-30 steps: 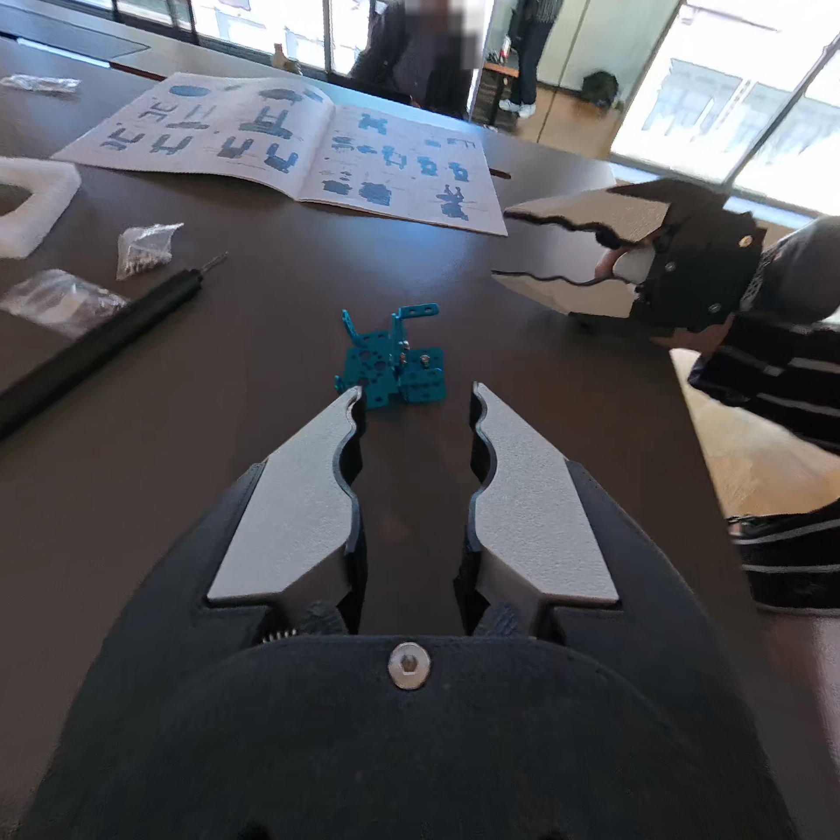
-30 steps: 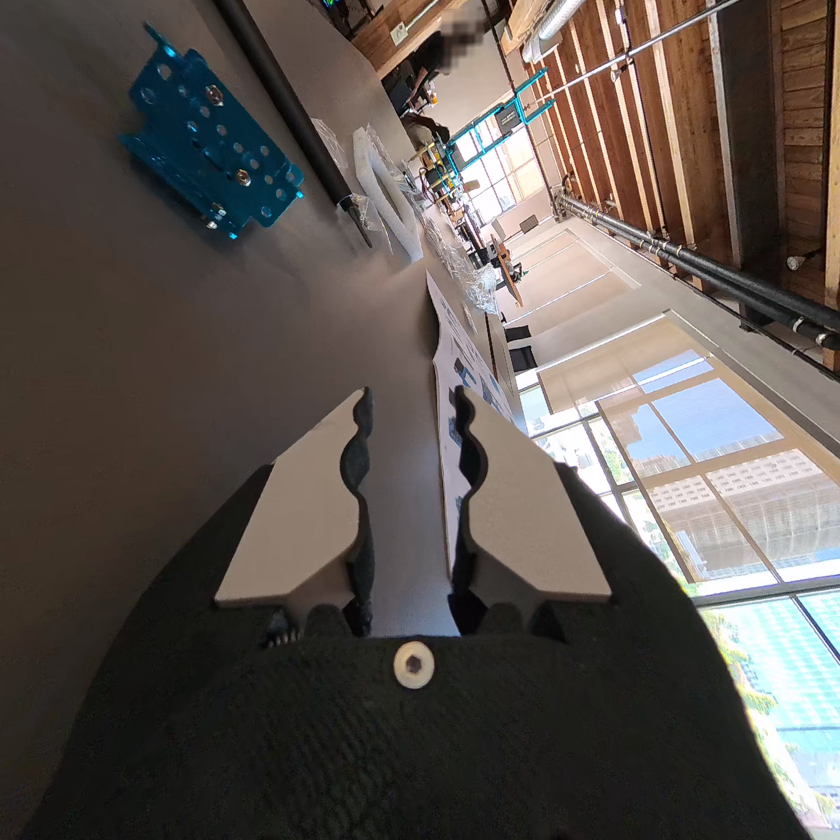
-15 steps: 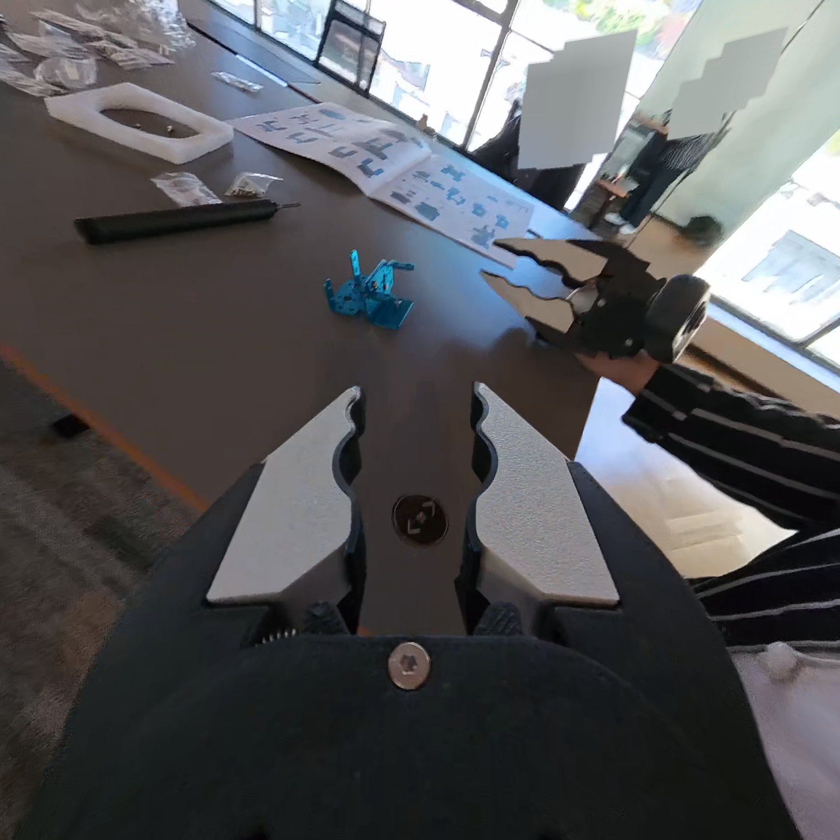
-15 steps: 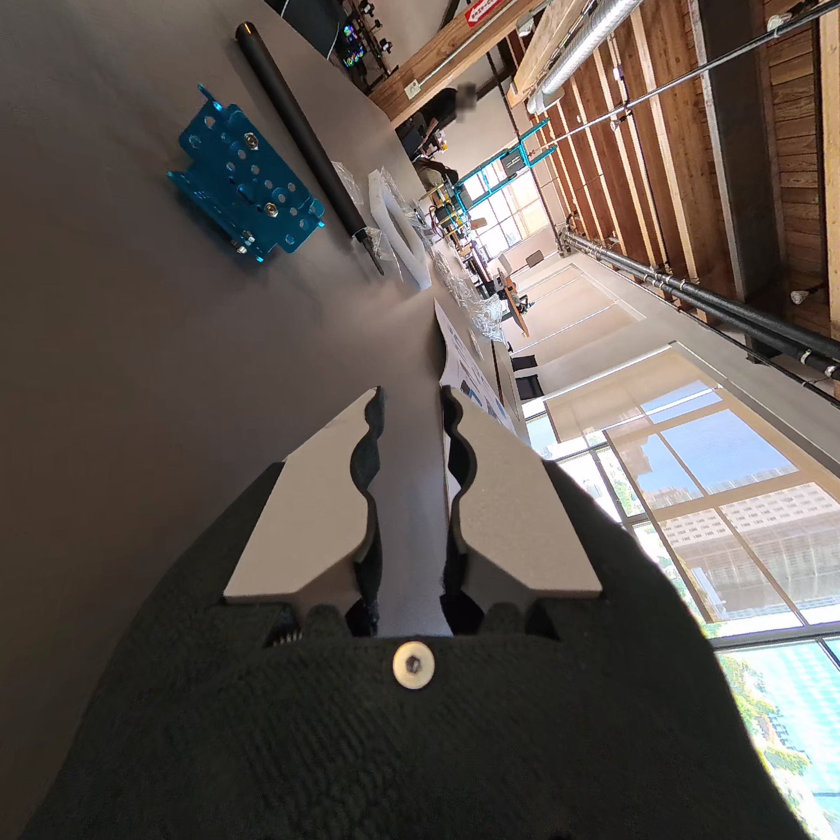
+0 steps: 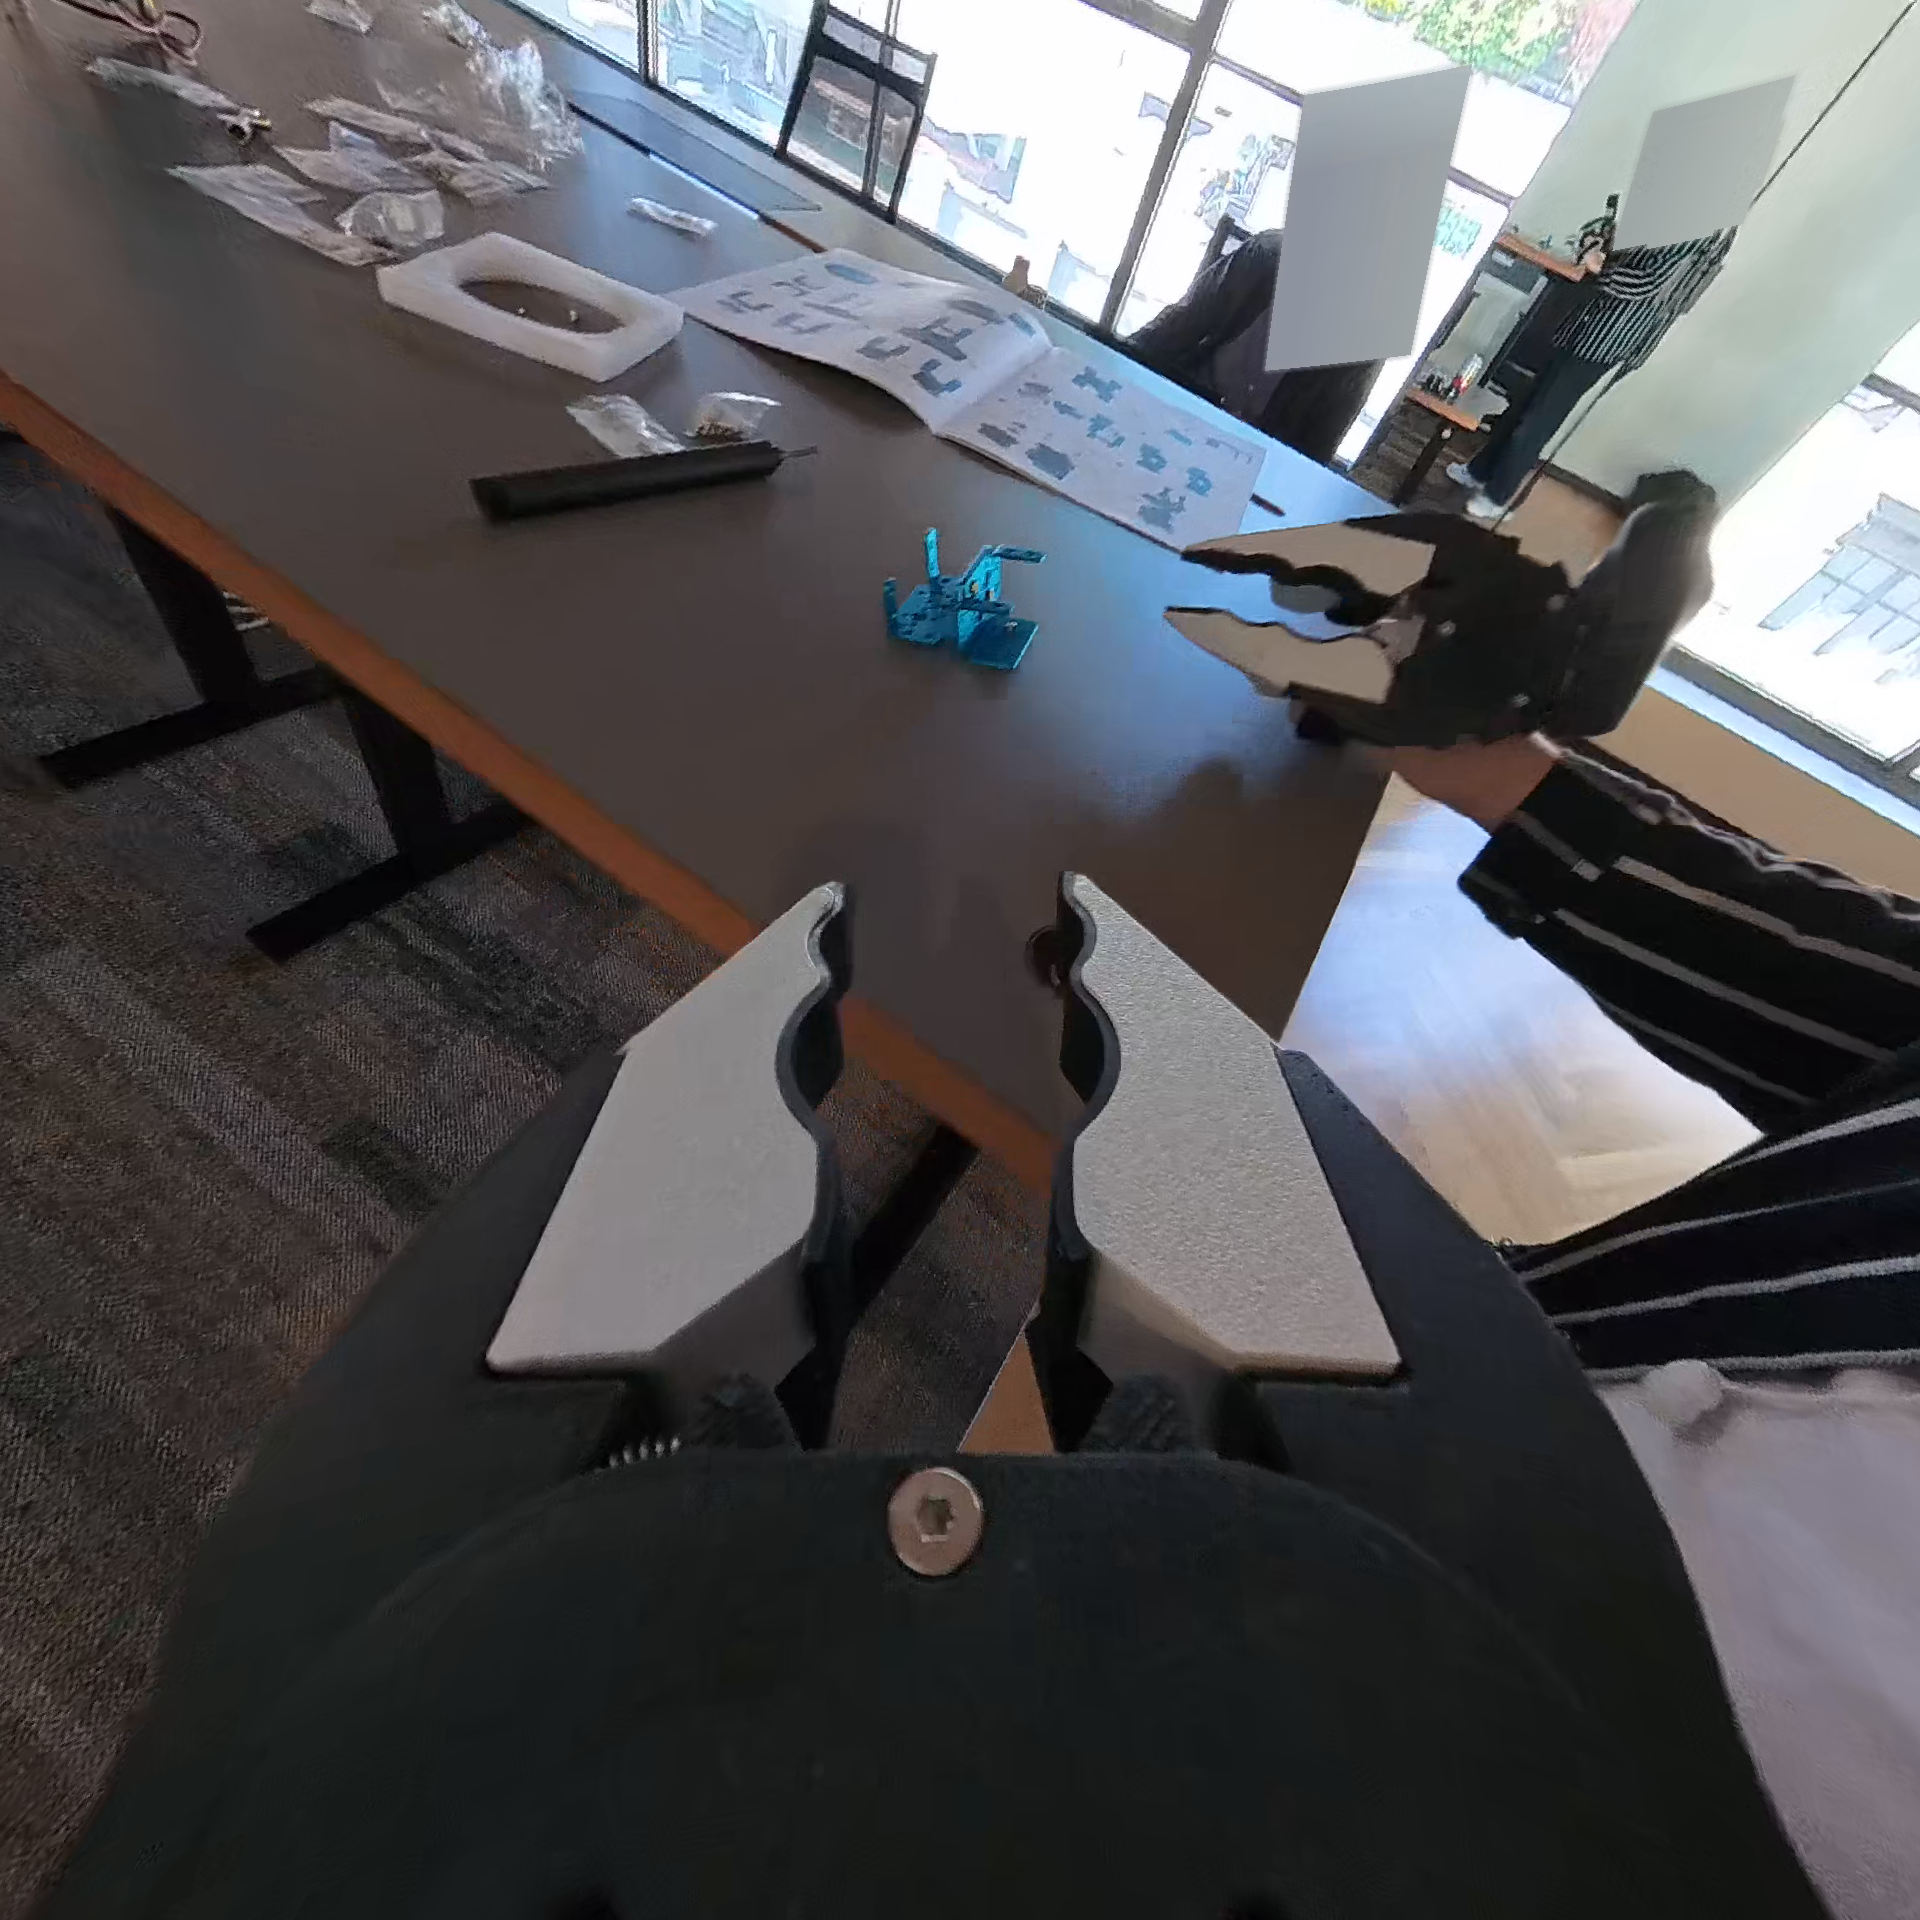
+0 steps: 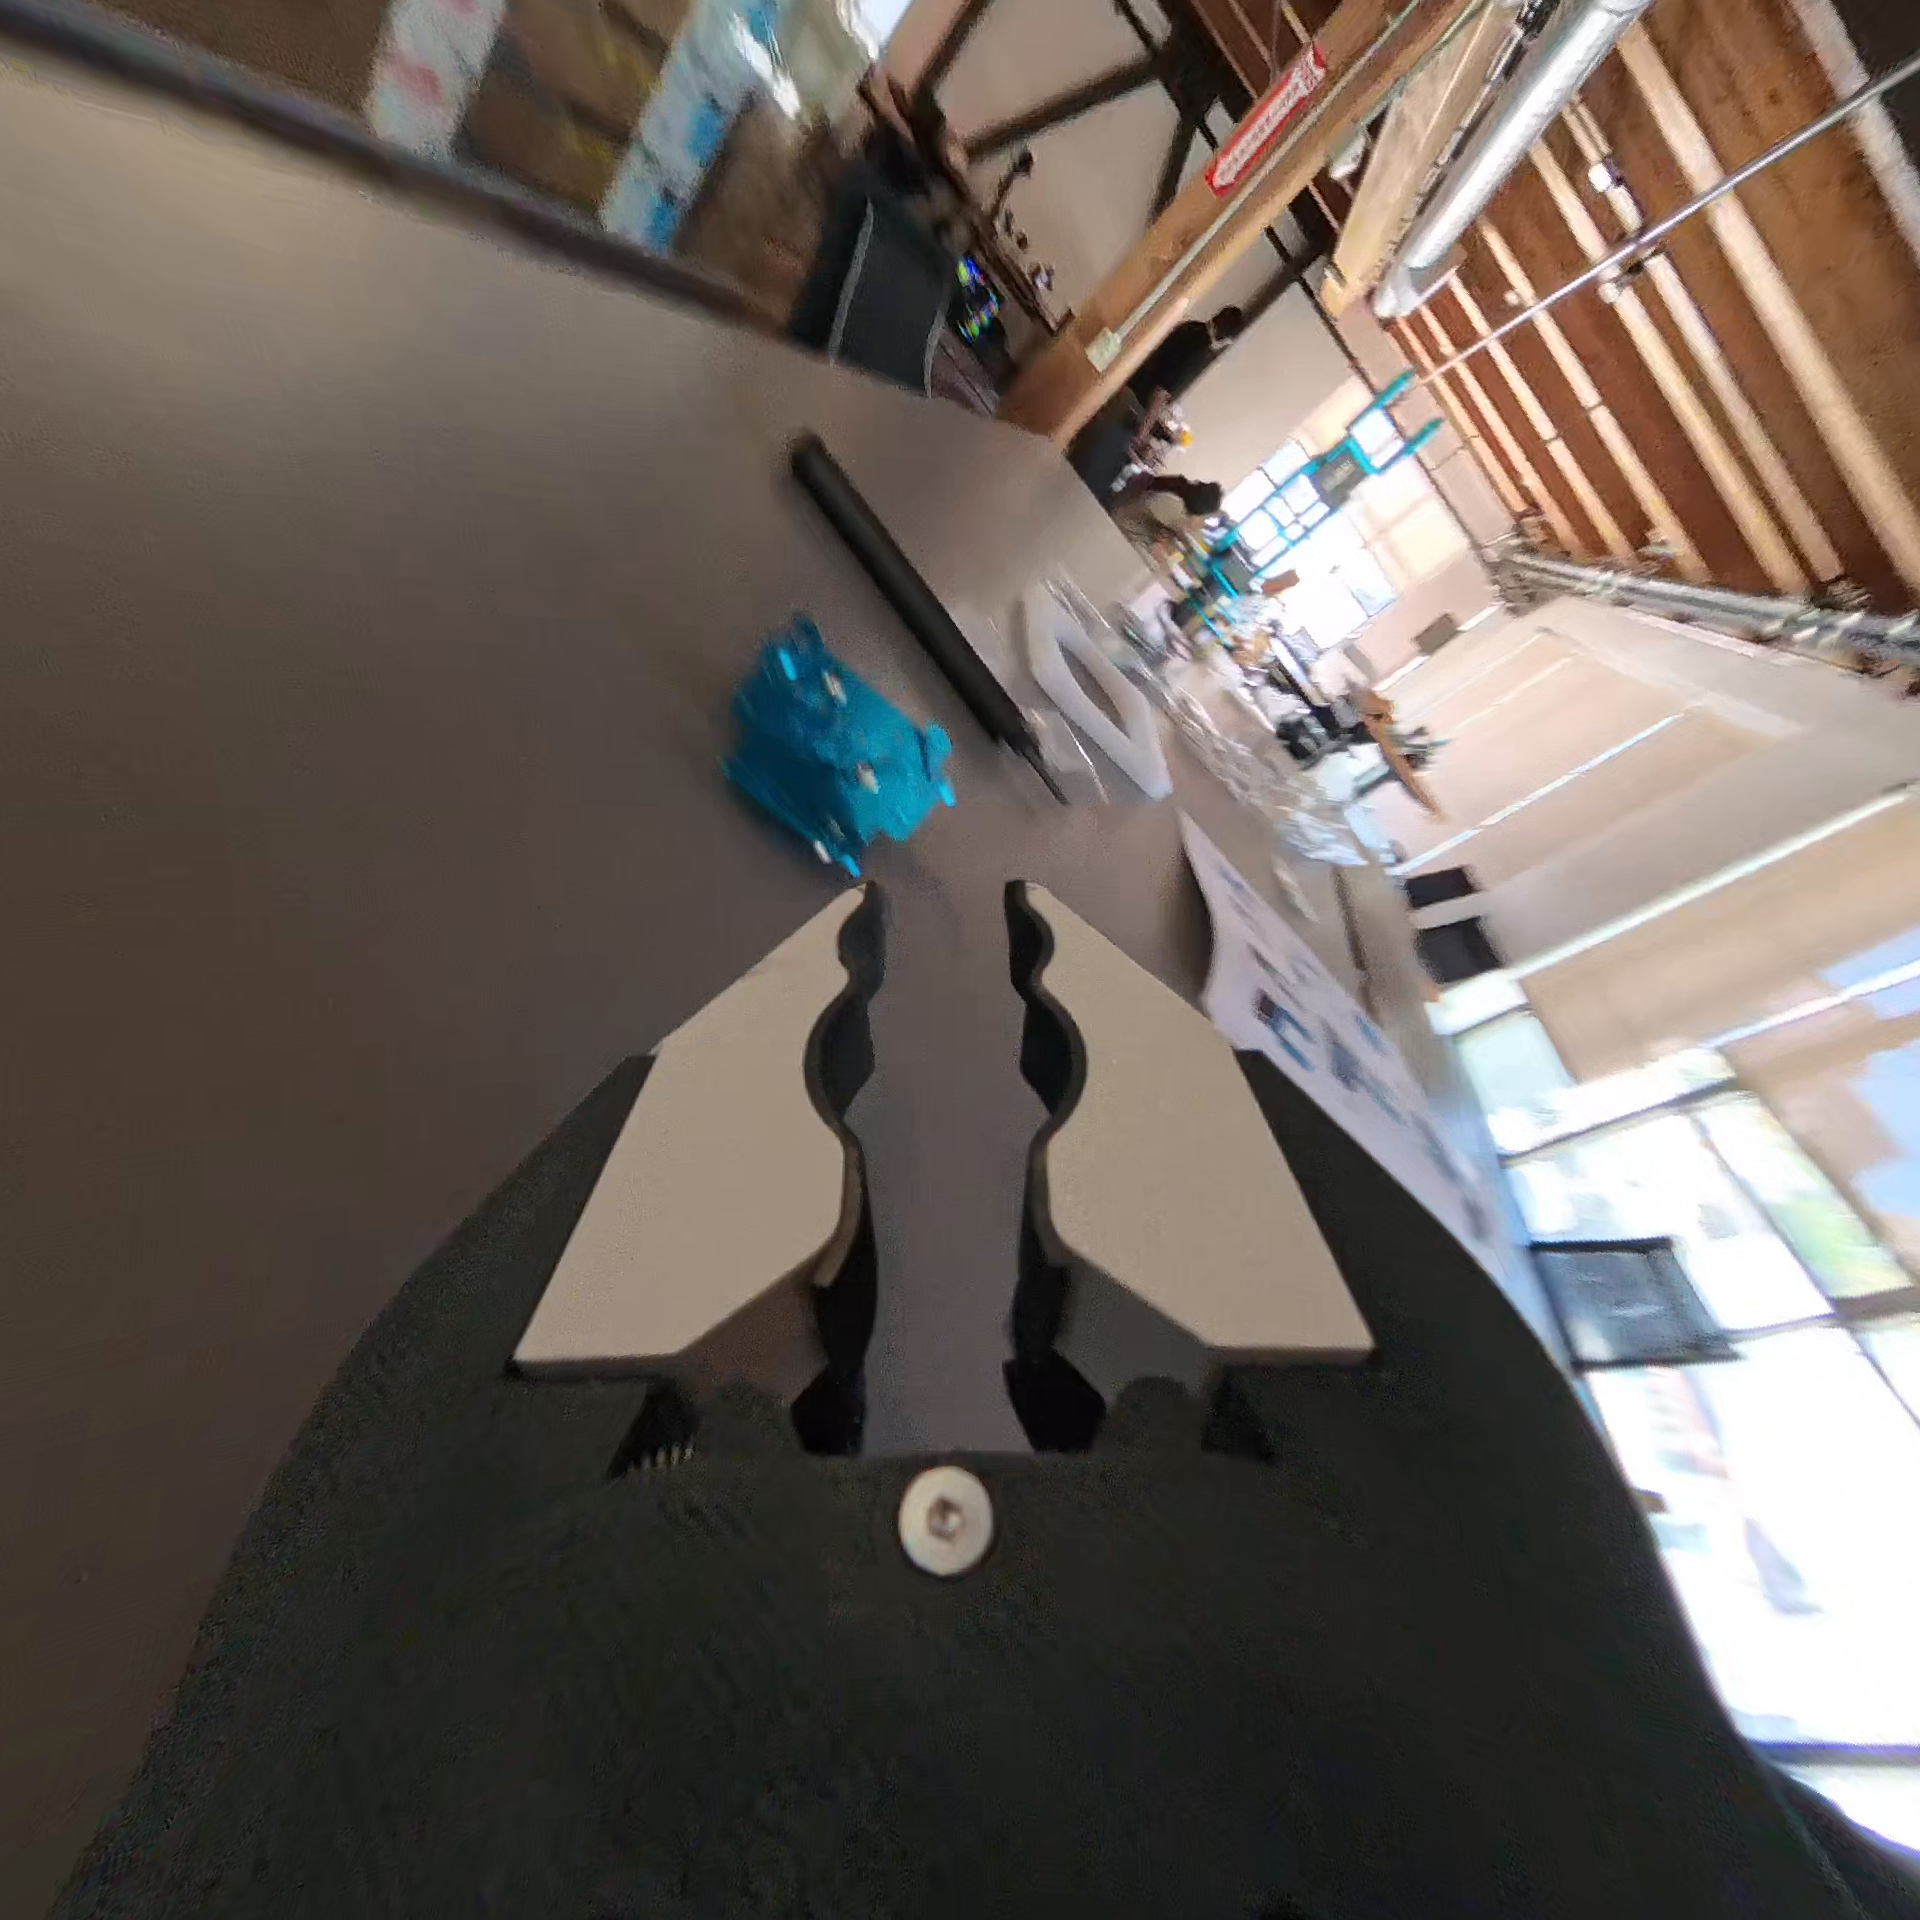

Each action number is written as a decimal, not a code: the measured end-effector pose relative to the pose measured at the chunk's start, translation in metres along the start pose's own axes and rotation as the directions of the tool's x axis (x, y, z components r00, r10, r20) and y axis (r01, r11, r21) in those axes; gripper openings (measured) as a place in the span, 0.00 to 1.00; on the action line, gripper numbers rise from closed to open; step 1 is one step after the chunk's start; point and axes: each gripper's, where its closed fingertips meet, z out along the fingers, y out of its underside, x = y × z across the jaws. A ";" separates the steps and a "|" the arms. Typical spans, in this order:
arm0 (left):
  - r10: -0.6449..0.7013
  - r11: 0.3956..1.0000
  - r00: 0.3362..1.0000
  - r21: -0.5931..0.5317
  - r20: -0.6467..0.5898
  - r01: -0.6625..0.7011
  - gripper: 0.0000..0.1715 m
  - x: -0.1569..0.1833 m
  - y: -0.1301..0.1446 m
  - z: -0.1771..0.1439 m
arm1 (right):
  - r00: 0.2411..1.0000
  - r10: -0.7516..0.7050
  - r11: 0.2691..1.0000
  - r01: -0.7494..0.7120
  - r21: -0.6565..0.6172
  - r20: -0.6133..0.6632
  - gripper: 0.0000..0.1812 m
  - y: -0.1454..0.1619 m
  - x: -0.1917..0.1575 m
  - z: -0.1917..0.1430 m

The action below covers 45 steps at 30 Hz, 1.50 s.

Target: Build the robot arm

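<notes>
My left claw (image 5: 951, 914) is hanging off the near edge of the worktop (image 5: 727, 748), fingers apart with nothing between them, so it's basically looking at carpet and the worktop corner. My right claw (image 6: 940, 896) is also spread a little and empty, hovering low over the worktop (image 6: 312, 623) on its right end; from the left wrist view you can see it (image 5: 1179, 587) held side-on in a hand with a striped sleeve (image 5: 1714, 956) behind it. Closest thing to it is the little blue metal bracket assembly (image 6: 831, 753), just ahead of the tips and a bit left, not touching. In the left view that same bracket (image 5: 961, 618) sits by itself mid-worktop, well away from my left claw. Past it there's a black rod-shaped tool (image 5: 623, 483), a couple of small plastic bags of hardware (image 5: 665, 421) right by its tip, a white foam frame (image 5: 530, 301), and an open instruction booklet (image 5: 977, 384). More clear bags (image 5: 395, 156) are scattered at the far end. Right view is pretty blurry.
</notes>
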 end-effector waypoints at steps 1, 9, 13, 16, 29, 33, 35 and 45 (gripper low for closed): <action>-0.005 1.000 1.000 -0.005 -0.008 0.005 0.22 -0.008 0.002 -0.007 | 0.998 0.062 0.998 -0.062 0.005 0.003 0.13 -0.012 -0.002 0.001; 0.027 0.993 0.996 -0.109 -0.090 -0.037 0.22 -0.094 0.009 -0.079 | 0.930 0.364 0.852 -0.313 -0.421 0.044 0.25 -0.035 -0.035 0.037; 0.037 0.992 0.996 -0.114 -0.081 -0.047 0.21 -0.146 0.012 -0.122 | 0.780 0.625 0.676 -0.555 -0.484 -0.022 0.27 -0.050 -0.025 0.046; -0.019 0.993 0.997 -0.117 -0.080 0.009 0.21 -0.177 0.017 -0.146 | 0.580 0.806 0.443 -0.721 -0.533 -0.116 0.32 -0.046 -0.016 0.045; -0.057 0.992 0.985 -0.123 -0.162 0.037 0.18 -0.239 -0.027 -0.076 | 0.431 0.833 0.275 -0.866 -0.417 -0.346 0.29 0.001 0.000 0.018; 0.017 0.972 0.966 -0.220 -0.258 -0.076 0.18 -0.222 -0.050 -0.009 | 0.555 0.789 0.378 -0.777 -0.503 -0.265 0.22 0.012 -0.006 0.014; 0.066 0.955 0.950 -0.256 -0.305 -0.149 0.18 -0.213 -0.061 0.026 | 0.635 0.732 0.406 -0.696 -0.593 -0.245 0.20 0.020 -0.005 0.017; 0.217 0.893 0.840 -0.246 -0.497 -0.376 0.19 -0.139 -0.090 0.177 | 0.755 0.648 0.313 -0.384 -0.869 -0.100 0.24 0.029 0.006 0.040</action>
